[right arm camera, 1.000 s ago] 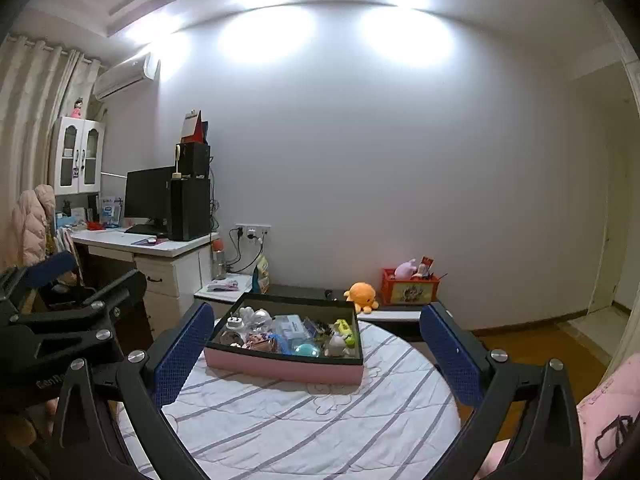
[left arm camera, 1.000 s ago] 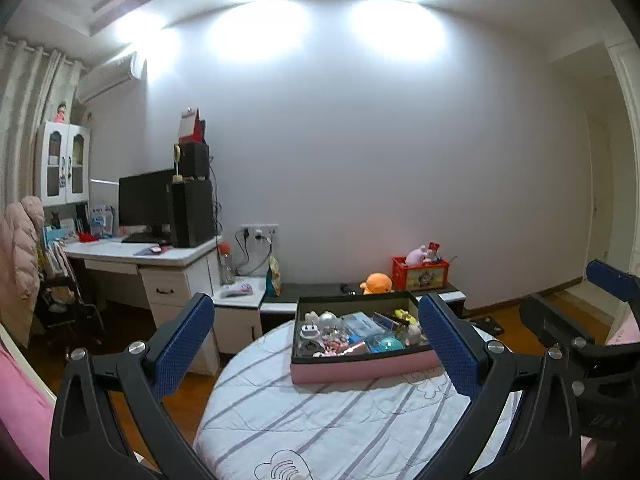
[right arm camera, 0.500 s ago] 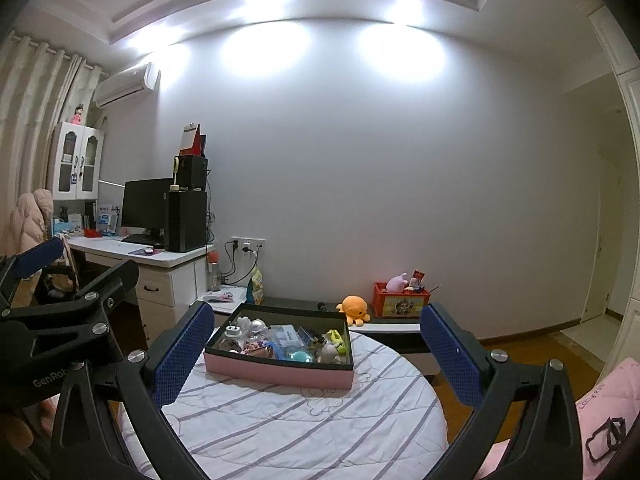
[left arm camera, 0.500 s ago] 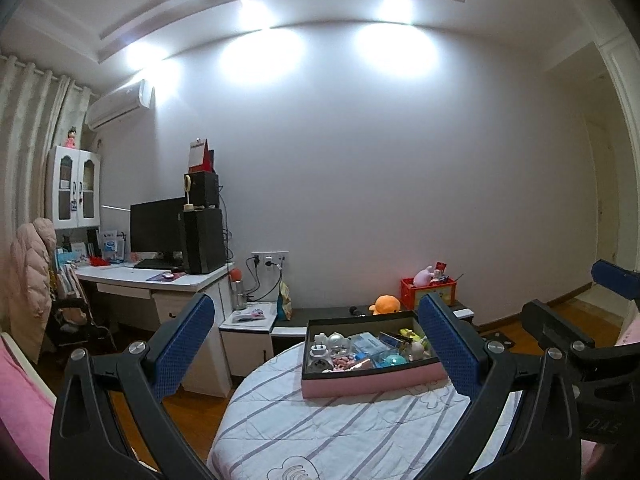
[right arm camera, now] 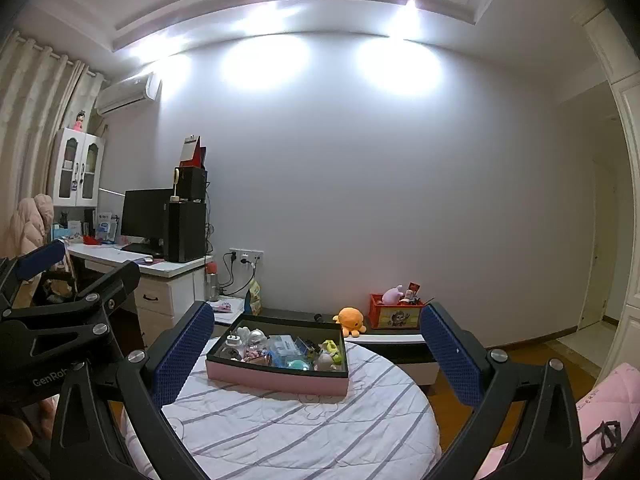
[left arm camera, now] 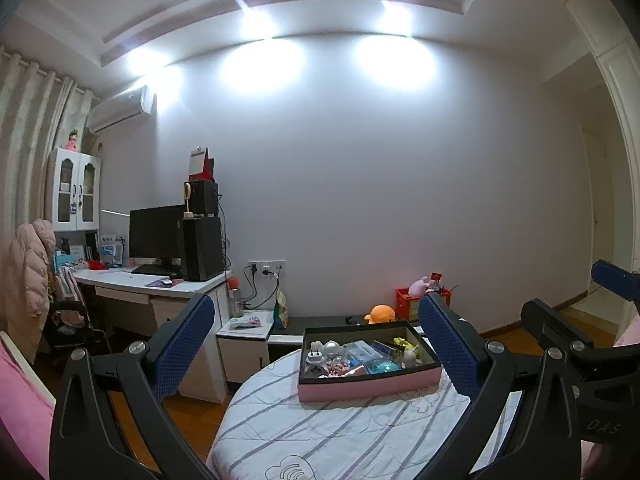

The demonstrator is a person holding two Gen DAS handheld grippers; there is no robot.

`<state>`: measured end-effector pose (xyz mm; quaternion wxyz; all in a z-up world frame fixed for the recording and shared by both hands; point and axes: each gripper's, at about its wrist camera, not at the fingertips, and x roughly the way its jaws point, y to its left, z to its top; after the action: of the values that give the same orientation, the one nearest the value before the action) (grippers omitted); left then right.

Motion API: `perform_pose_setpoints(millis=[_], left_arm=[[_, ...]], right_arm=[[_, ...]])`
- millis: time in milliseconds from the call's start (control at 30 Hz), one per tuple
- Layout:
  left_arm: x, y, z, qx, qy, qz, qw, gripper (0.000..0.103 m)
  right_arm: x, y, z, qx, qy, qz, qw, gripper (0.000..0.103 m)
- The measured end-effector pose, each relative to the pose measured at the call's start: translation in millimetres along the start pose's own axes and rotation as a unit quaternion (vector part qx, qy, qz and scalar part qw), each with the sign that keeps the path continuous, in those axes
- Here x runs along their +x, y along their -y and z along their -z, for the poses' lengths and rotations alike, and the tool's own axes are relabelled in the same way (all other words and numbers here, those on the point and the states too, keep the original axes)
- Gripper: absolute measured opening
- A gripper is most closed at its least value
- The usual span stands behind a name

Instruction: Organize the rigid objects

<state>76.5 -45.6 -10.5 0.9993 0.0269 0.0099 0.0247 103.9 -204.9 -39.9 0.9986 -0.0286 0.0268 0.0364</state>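
Observation:
A pink box with a black inner rim [left arm camera: 370, 385] [right arm camera: 276, 378] sits on a round table under a white striped cloth [left arm camera: 340, 436] [right arm camera: 296, 428]. Inside lie several small items: a white plug adapter [left arm camera: 314, 360], a teal ball [left arm camera: 380, 367], a clear globe [right arm camera: 256, 336], a yellow-green toy [right arm camera: 331, 347]. My left gripper [left arm camera: 320, 354] is open, well short of the box and above the table's near side. My right gripper [right arm camera: 320, 354] is also open with nothing between its fingers. Each gripper shows at the edge of the other's view.
A white desk [left arm camera: 152, 284] with a monitor and black speakers stands at the left, with a low black bench [right arm camera: 384, 336] behind the table holding an orange plush [right arm camera: 352, 320] and a red toy box [right arm camera: 394, 312]. Pink bedding [right arm camera: 608, 396] lies at the right, a chair with a pink coat [left arm camera: 28, 268] at the left.
Both cameras have tilted upward, so the box and table sit lower in each view and more ceiling shows. Both grippers stay open and empty.

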Motion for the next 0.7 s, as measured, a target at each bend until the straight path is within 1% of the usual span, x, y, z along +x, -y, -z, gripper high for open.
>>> perform_pose_setpoints(millis=[567,700], left_arm=[[-13,0,-5,0.0,-0.005,0.001,1.0,0.103],[-14,2,-6,0.003,0.007,-0.003,1.0,0.103]], right_arm=[[-3,4,-1,0.002,-0.003,0.006,1.0,0.103],[-4,4,-1,0.005,-0.006,0.005,1.0,0.103]])
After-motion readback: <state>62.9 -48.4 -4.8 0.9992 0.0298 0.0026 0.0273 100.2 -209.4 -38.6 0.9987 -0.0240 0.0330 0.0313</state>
